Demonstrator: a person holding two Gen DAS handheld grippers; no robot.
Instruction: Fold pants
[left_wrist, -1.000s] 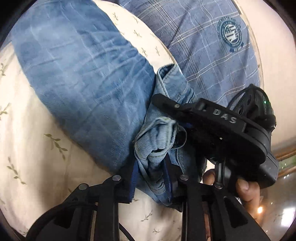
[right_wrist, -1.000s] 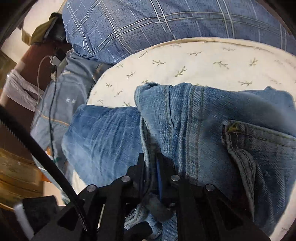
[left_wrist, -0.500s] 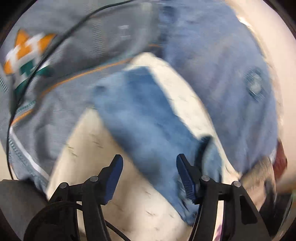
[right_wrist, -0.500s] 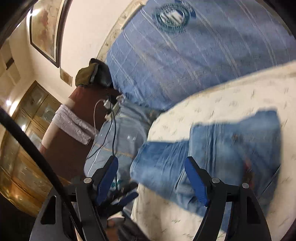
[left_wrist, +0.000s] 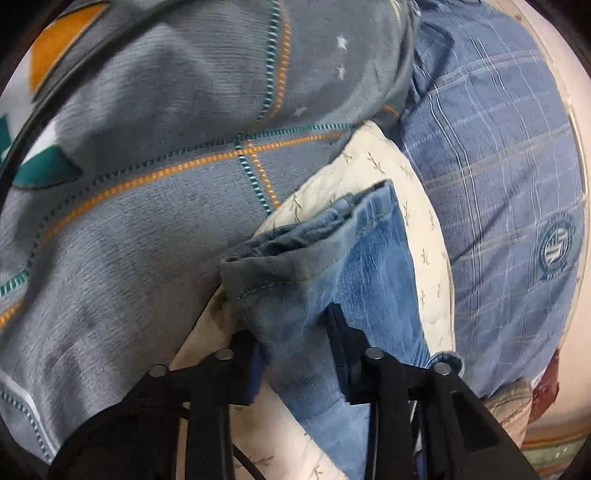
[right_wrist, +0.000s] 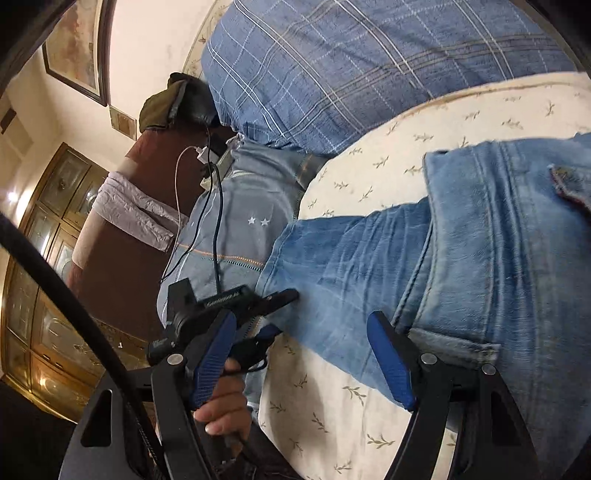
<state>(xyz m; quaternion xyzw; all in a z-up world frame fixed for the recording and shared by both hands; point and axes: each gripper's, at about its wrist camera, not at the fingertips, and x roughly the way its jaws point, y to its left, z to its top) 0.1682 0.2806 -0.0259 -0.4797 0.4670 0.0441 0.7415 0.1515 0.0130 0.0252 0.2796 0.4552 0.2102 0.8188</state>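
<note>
Since half a second ago, the left gripper has closed on the jeans at the leg hem; the right gripper stays spread, holding nothing. Jeans lie on the cream leaf-print cushion, beside the grey blanket.

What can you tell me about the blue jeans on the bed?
The jeans are faded blue denim with pale seams, lying partly folded on the cream leaf-print sheet. A pocket corner shows by the top part. The left gripper has its jaws closed around the hem end. The right gripper hangs open over the leg, not gripping it.
</note>
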